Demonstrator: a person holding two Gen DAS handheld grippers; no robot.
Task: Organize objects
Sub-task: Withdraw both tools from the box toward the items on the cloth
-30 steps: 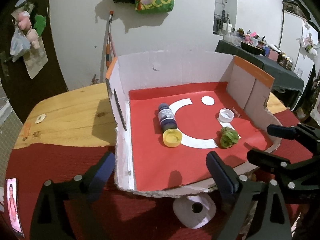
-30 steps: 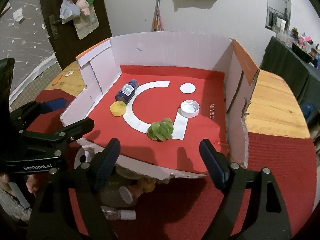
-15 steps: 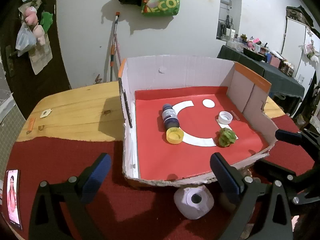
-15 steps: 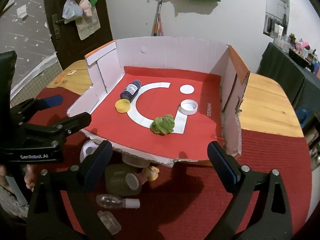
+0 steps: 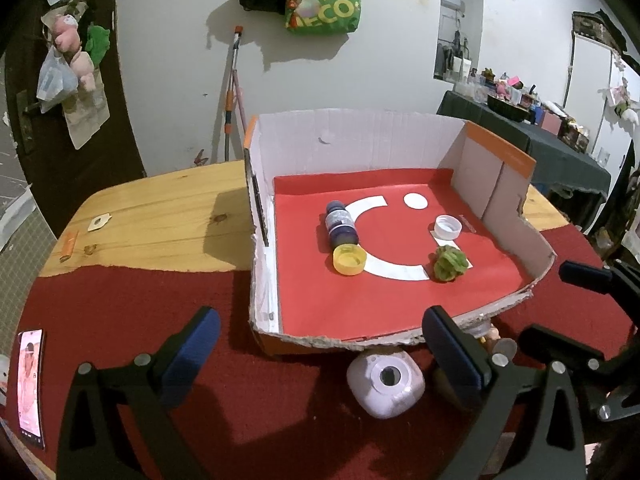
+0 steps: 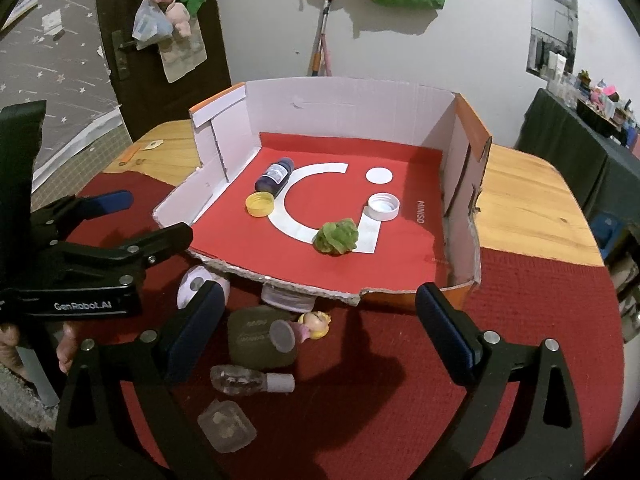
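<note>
Both my left claw (image 5: 320, 354) and right claw (image 6: 320, 324) have just spread wide, holding nothing, before the cardboard tray (image 6: 348, 96) with the purple bottle (image 6: 276, 176).

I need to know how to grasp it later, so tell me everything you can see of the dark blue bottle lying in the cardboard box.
The small dark blue bottle with a pale printed label around its middle lies on its side on the red floor of the open cardboard box, near the box's left wall. It looks like plastic or glass; which one cannot be told. Its near end points at the round yellow cap, which lies open side up, touching or almost touching it. Neither gripper touches the bottle.
</note>
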